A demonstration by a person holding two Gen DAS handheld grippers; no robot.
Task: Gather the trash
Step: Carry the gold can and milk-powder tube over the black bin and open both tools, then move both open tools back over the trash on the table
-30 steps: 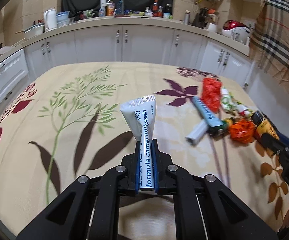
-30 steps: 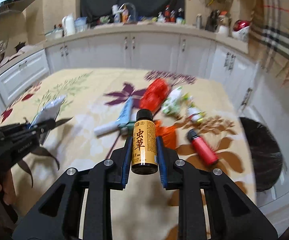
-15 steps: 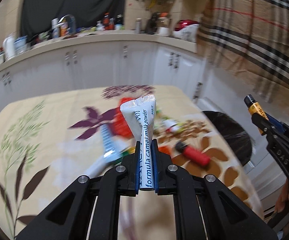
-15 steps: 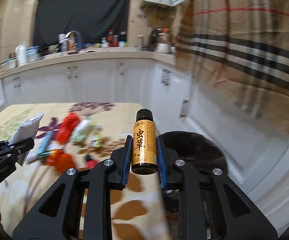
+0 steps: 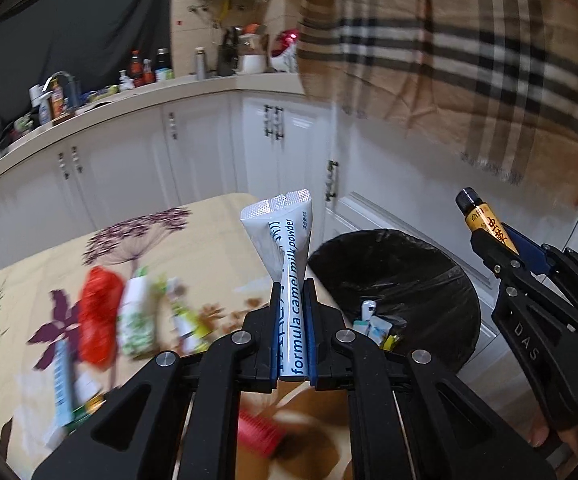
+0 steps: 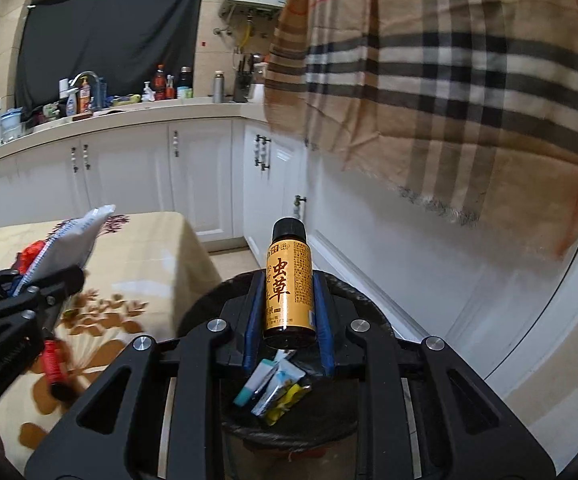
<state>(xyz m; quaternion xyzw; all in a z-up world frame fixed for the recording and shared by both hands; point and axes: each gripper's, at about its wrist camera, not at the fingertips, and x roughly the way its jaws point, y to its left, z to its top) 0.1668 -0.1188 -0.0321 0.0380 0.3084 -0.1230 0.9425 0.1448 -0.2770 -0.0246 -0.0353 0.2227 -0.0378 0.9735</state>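
Note:
My left gripper (image 5: 292,300) is shut on a white and blue milk powder sachet (image 5: 285,240), held above the table's right edge, just left of the black-lined trash bin (image 5: 409,272). My right gripper (image 6: 287,304) is shut on a small amber bottle with a yellow label (image 6: 287,284), held directly over the bin (image 6: 209,308). The bottle also shows in the left wrist view (image 5: 485,220). Several wrappers (image 6: 273,384) lie inside the bin. The sachet shows at the left of the right wrist view (image 6: 71,240).
On the floral tablecloth (image 5: 209,232) lie a red crumpled bag (image 5: 99,316), a green and white packet (image 5: 137,320), a red lighter-like item (image 5: 259,432) and other litter. White cabinets (image 5: 193,152) stand behind. A plaid cloth (image 5: 469,60) hangs above right.
Both grippers have swung to the right from over the table towards the bin, each keeping its object. The right gripper now holds the bottle over the bin.

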